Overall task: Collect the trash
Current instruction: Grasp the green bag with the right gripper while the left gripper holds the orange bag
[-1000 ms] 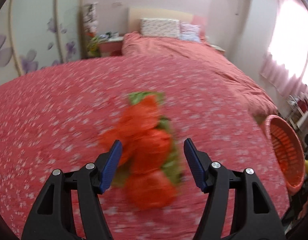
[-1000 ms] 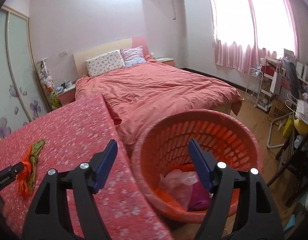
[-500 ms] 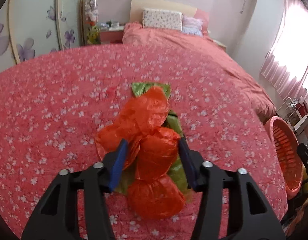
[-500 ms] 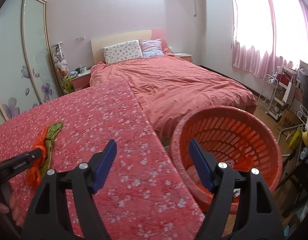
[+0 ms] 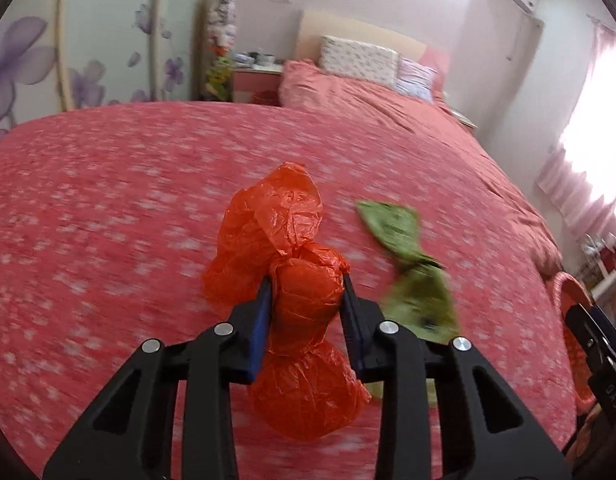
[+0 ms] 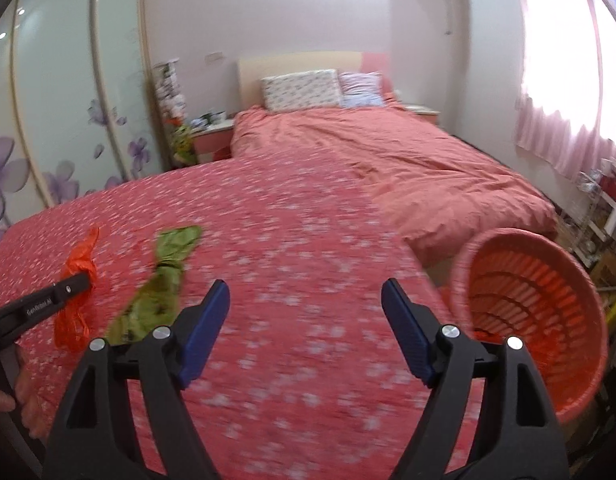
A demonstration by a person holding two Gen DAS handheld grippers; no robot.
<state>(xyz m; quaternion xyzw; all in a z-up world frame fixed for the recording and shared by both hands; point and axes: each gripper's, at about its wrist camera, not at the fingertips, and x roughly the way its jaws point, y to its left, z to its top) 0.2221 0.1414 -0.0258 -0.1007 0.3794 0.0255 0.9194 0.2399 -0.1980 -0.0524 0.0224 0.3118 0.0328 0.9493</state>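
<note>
our left gripper [image 5: 307, 280] has just been closing, and its blue pads now pinch the orange bag [image 5: 296, 280] at its waist, the knotted top sticking up past the tips and the fat bottom bulging below them. half a second ago the orange bag lay right on top of the green bag [image 5: 411, 272]; now the two are apart, the green one flat on the red flowered cloth [image 5: 108, 200] just to the right of our jaws. from the right wrist view the orange bag [image 6: 78, 280] looks clear of the green bag [image 6: 160, 284], though we cannot tell whether it is fully off the cloth.

our right gripper [image 6: 306, 316] is spread wide with nothing between its pads. it has swung away from the basket [image 6: 527, 300], which was under it a second ago and now sits at the right edge of its view, beside the cloth's end and lower than it.

so we judge one piece is secured and one is left. the orange bag wants carrying across to the basket, and our free right gripper looks headed for the green bag. thin film may slip or tear if we hurry.
</note>
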